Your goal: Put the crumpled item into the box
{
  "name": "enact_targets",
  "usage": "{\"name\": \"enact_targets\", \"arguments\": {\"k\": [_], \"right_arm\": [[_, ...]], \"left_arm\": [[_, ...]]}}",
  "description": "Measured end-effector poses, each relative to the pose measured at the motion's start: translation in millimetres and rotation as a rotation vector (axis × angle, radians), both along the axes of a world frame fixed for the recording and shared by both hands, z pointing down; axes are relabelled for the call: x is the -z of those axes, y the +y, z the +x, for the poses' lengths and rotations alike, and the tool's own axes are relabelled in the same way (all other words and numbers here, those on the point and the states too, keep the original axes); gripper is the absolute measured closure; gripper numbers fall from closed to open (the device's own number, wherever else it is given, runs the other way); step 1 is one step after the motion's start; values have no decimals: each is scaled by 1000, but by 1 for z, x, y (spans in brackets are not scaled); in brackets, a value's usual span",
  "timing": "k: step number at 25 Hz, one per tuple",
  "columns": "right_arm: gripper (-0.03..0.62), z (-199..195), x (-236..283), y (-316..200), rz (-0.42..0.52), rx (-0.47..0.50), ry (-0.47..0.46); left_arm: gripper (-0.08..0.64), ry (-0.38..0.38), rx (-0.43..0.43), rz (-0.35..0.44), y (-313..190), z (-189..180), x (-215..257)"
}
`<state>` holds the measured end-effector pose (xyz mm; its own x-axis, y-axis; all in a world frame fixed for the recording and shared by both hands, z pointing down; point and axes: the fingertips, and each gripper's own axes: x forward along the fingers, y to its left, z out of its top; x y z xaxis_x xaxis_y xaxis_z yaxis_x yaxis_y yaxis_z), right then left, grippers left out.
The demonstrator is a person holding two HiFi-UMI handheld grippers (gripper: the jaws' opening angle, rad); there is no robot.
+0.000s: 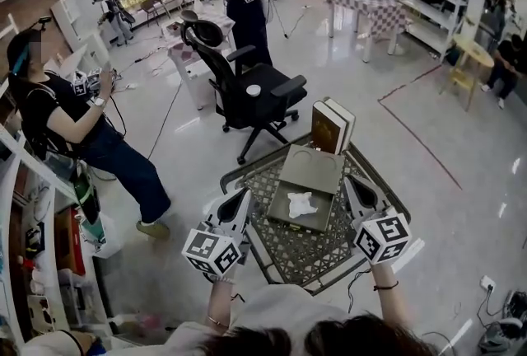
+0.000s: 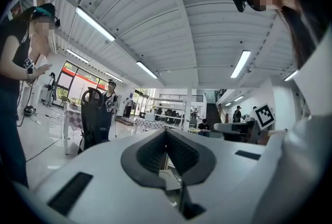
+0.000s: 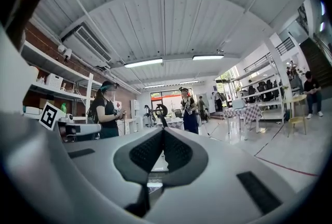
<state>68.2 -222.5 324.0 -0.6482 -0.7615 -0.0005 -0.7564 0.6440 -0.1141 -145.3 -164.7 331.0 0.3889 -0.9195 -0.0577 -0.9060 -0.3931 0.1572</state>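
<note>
A crumpled white item point(image 1: 301, 203) lies on the near half of a flat grey-green box point(image 1: 314, 168), which rests on a dark mesh table point(image 1: 284, 254). My left gripper point(image 1: 244, 196) hovers at the table's left edge, level and shut, with nothing between its jaws. My right gripper point(image 1: 348, 181) hovers at the right of the box, likewise shut and empty. Neither touches the item. In the left gripper view the left gripper point(image 2: 166, 133) has its jaws meeting at the tip, and in the right gripper view so does the right gripper point(image 3: 164, 130); both look out over the room.
A brown upright box point(image 1: 331, 126) stands at the table's far edge. A black office chair point(image 1: 247, 91) sits just beyond. A person point(image 1: 82, 132) stands at the left by white shelving point(image 1: 33, 247); another person point(image 1: 243, 0) stands farther back. A red line point(image 1: 416, 136) marks the floor at the right.
</note>
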Motion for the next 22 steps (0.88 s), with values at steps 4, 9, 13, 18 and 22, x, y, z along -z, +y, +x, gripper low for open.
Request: {"name": "enact_targets", "arguments": {"k": [4,9,13,18,22], "right_arm": [[571,2,3,4,10,-6,-1],[571,6,2,7,2,-10,-4],[571,11,1,8,-2,-15,-11],[571,12,-1,9,-11,-17,-15],[571,15,-5,9,-20,-23,-17]], "left_arm": [[543,-5,6,12,5,-1,4],[543,-7,15,14,9,-3,7],[543,-12,11,14,10,1,7],[543,-11,1,10,11,3,6],[543,-14,0,5,11,5,3]]}}
